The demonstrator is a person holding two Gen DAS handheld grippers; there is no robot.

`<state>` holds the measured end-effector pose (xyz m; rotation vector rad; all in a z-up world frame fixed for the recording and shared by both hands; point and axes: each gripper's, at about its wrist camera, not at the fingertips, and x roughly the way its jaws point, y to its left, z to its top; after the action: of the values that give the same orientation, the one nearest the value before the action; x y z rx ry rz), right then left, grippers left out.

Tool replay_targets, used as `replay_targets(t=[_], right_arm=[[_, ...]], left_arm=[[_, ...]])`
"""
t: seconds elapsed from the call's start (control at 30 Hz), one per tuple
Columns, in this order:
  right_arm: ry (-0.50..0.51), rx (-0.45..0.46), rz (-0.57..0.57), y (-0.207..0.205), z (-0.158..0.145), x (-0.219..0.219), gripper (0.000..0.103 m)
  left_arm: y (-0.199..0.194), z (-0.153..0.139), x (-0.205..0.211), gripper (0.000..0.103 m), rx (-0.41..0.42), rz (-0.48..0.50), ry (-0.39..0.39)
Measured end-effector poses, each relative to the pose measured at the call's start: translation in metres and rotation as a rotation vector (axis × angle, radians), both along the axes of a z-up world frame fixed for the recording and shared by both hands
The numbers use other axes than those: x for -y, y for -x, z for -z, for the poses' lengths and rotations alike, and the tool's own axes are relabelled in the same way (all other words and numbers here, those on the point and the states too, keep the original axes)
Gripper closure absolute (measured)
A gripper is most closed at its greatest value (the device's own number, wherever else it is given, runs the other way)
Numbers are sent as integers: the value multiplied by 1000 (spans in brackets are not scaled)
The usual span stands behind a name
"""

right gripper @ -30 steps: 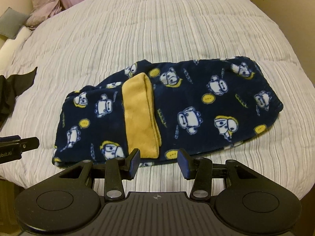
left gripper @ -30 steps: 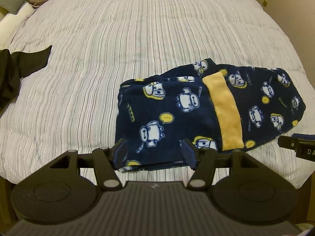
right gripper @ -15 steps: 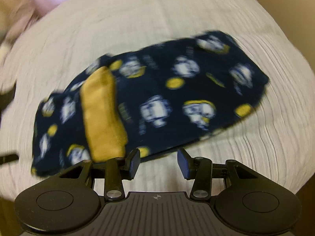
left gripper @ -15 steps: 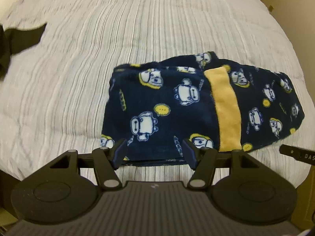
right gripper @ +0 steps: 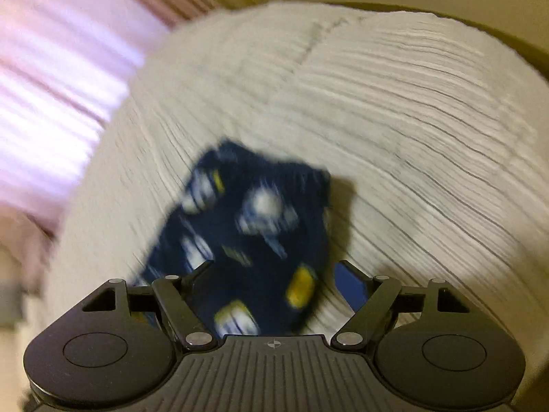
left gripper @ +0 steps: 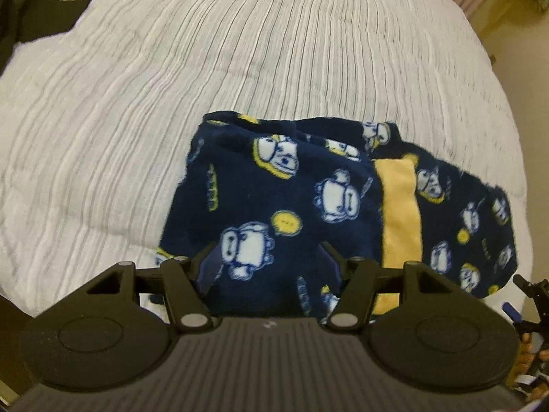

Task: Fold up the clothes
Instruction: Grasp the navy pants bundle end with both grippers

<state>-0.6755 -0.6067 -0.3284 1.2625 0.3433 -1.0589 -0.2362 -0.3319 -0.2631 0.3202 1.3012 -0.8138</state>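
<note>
Your left gripper [left gripper: 269,262] is spread wide w/ nothing between its fingers, hovering over the near edge of the navy fleece garment w/ white cartoon figures & yellow dots [left gripper: 274,206]. One dark blue pad [left gripper: 209,264] sits over a white figure on the left, the other over the fleece just left of the mustard-yellow fleece band [left gripper: 399,213]. That band runs front to back across the garment's right part.

Your right gripper [right gripper: 274,278] is also spread, nothing pinched. In its view, heavily blurred, a corner of the same garment [right gripper: 254,233] lies between & ahead of the fingers; the right blue pad [right gripper: 350,288] is just beside the cloth's edge, over the bedding. Can't tell if either finger touches fabric.

The garment lies folded in a rough rectangle on the white ribbed bed cover [left gripper: 240,51], toward the near right side of the bed. A black cloth [left gripper: 41,7] lies far left, well apart. Part of the right gripper's body [left gripper: 535,295] shows at the left view's right edge. A pink curtain [right gripper: 51,86], blurred, is behind the bed.
</note>
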Motion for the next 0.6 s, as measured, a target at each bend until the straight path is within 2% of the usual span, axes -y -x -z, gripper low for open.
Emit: replay_targets(t=[0.13, 0.23, 0.33, 0.43, 0.47, 0.5, 0.6], right_arm=[[1, 82, 62, 10, 25, 21, 25], [-4, 87, 61, 17, 46, 34, 25], [-13, 139, 58, 24, 65, 40, 26], [-13, 202, 59, 31, 76, 43, 36], [-13, 219, 54, 29, 78, 45, 45], [-13, 236, 49, 28, 80, 47, 48], [-14, 266, 32, 21, 87, 54, 49]], left_arm=[[-5, 5, 5, 45, -45, -37, 19], [-10, 11, 9, 45, -72, -61, 22], [-13, 17, 12, 45, -80, -71, 15], [-16, 24, 15, 46, -83, -76, 4], [-17, 26, 16, 46, -84, -78, 0], [-18, 28, 17, 46, -85, -79, -4], [-21, 34, 20, 46, -87, -84, -15]])
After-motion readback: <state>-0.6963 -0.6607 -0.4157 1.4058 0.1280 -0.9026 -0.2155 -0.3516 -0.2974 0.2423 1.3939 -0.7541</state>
